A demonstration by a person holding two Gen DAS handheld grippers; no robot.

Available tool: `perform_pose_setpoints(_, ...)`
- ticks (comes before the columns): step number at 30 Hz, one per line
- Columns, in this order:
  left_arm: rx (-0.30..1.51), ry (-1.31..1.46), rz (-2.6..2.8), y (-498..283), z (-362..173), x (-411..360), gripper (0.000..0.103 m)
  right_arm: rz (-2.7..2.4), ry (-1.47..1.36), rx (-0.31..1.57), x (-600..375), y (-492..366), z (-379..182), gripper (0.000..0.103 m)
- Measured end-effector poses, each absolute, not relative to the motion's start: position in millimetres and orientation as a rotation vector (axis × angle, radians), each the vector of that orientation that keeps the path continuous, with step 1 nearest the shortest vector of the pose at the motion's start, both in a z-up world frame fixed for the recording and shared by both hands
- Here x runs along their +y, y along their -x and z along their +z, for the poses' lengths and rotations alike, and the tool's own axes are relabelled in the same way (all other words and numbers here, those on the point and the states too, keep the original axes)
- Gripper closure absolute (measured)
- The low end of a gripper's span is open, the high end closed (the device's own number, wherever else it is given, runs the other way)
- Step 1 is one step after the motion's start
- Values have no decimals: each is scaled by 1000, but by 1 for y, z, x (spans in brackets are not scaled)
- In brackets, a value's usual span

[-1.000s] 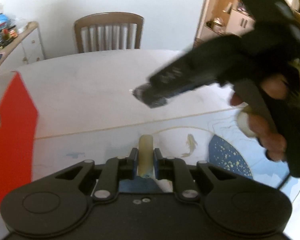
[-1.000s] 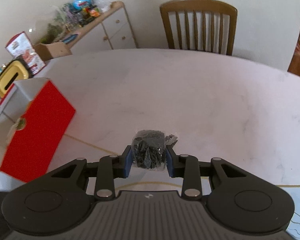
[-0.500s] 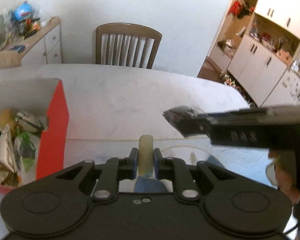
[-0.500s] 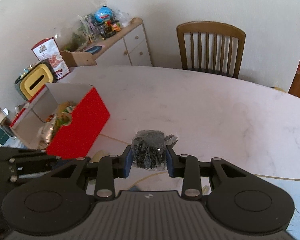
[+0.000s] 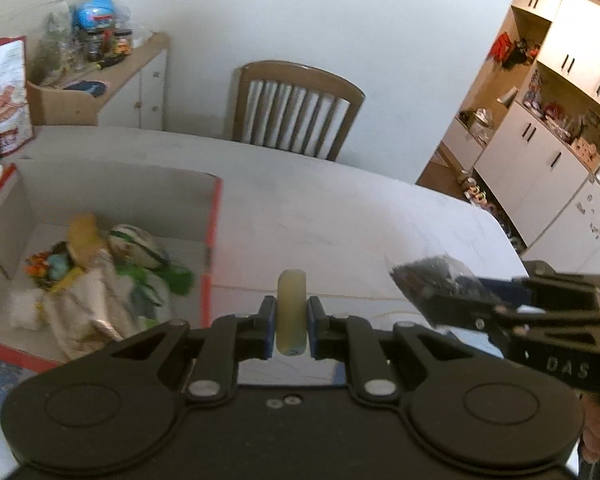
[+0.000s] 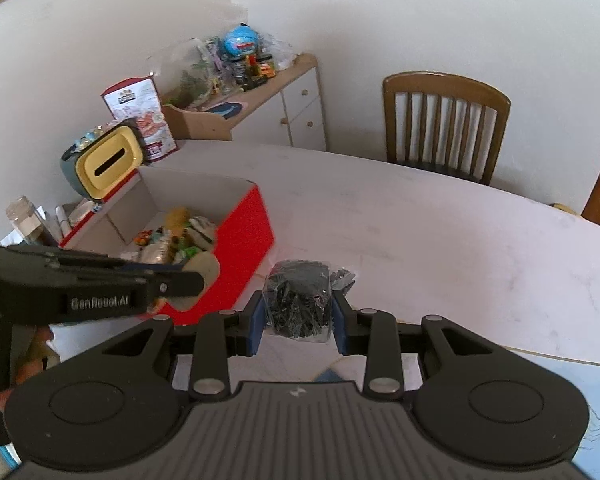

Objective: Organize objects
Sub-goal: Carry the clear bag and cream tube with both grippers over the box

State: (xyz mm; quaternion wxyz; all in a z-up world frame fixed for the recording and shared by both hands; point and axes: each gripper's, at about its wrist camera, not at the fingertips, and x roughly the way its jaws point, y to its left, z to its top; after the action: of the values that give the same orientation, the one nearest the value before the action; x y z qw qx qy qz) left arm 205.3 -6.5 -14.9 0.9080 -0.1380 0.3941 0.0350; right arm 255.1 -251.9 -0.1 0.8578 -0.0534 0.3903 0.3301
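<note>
My left gripper (image 5: 291,330) is shut on a pale yellow disc (image 5: 291,312) held edge-on, above the table just right of the red box (image 5: 214,248). The disc also shows in the right wrist view (image 6: 204,270). My right gripper (image 6: 298,320) is shut on a clear bag of small black pieces (image 6: 300,300), held above the white table (image 6: 440,240); the bag shows in the left wrist view (image 5: 432,280) too. The open red box (image 6: 244,236) holds several wrapped snacks and small items (image 5: 100,264).
A wooden chair (image 6: 444,128) stands behind the table. A sideboard (image 6: 260,96) with clutter is at the back left. A yellow-fronted container (image 6: 108,164) and a snack bag (image 6: 140,116) stand behind the box. White cupboards (image 5: 548,152) are on the right.
Both grippers have risen and drawn back from the table, still holding their items. The red box's inside has come into view. The right gripper now sits lower right in the left wrist view.
</note>
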Motion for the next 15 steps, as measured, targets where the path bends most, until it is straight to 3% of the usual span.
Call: perform_pose_setpoints(15,812,293,165,-186,2,109,90,700,120,822,-170,-224,5,70)
